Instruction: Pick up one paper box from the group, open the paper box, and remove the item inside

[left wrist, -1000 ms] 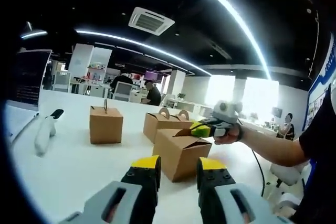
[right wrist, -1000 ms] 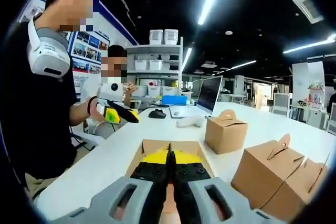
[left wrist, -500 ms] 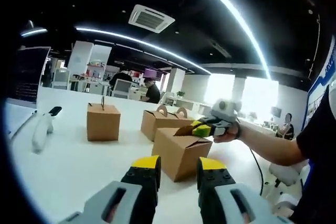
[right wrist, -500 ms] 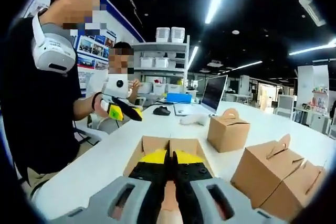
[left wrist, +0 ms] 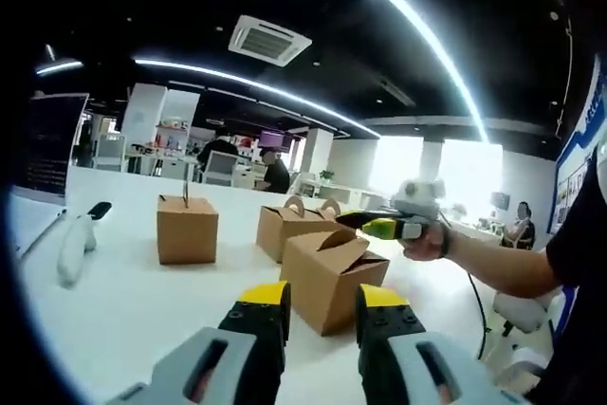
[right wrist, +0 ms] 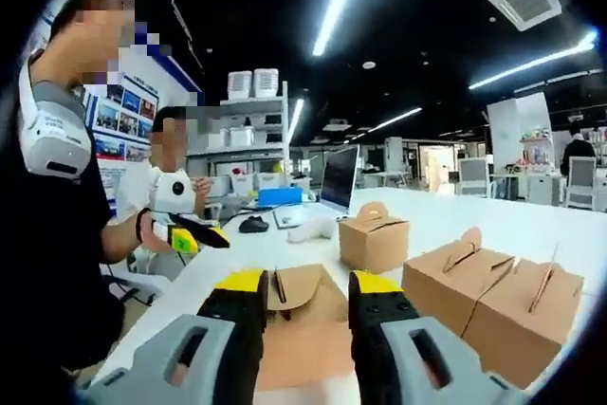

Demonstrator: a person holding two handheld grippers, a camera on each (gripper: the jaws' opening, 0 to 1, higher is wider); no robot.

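The nearest brown paper box (left wrist: 330, 274) stands on the white table (left wrist: 142, 301), its top flaps lifted and partly apart. In the right gripper view that box (right wrist: 302, 334) lies under and between my right gripper's (right wrist: 308, 293) jaws, with a raised flap (right wrist: 298, 286) in the gap; the jaws are open. The right gripper (left wrist: 377, 226) hovers just above the box's right edge. My left gripper (left wrist: 322, 305) is open and empty, short of the box. In the right gripper view the left gripper (right wrist: 192, 232) hangs in the air to the left.
Three more handled boxes stand behind: one alone (left wrist: 187, 229) (right wrist: 374, 239) and a pair (left wrist: 296, 223) (right wrist: 493, 293). A white handset (left wrist: 71, 248), a laptop (right wrist: 338, 177) and a mouse (right wrist: 253, 225) lie at the far end. People sit in the background.
My right gripper, which was shut on the box's flap, has opened and let go. The flaps now stand higher. The left gripper has hardly moved.
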